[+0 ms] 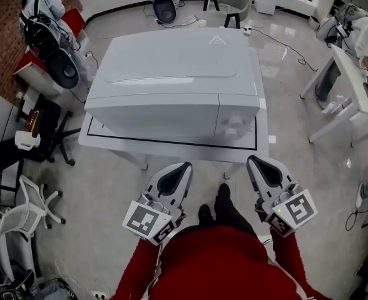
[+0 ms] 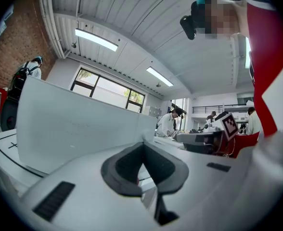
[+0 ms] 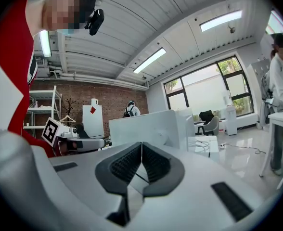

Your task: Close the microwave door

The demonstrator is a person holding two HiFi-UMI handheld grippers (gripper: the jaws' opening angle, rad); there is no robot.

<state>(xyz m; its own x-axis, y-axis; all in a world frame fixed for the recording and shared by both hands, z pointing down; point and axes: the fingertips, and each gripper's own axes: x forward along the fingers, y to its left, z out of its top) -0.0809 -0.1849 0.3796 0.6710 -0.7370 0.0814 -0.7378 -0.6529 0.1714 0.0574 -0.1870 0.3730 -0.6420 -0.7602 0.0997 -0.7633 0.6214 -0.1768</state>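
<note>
A white microwave [image 1: 174, 86] stands on a small white table [image 1: 259, 144], its door flush with the front face. It fills the left of the left gripper view as a white box [image 2: 69, 129] and sits at mid distance in the right gripper view [image 3: 151, 124]. My left gripper [image 1: 183, 167] hangs in front of the table's near edge, below the door, shut with nothing between its pads. My right gripper [image 1: 254, 161] is level with it to the right, below the control panel, also shut and empty. Neither touches the microwave.
A person in a white coat stands with chairs at the far left [image 1: 43, 27]. Office chairs [image 1: 27, 211] stand at the left. White desks [image 1: 359, 92] line the right side, with cables on the glossy floor [image 1: 284, 42]. My feet [image 1: 218, 208] are between the grippers.
</note>
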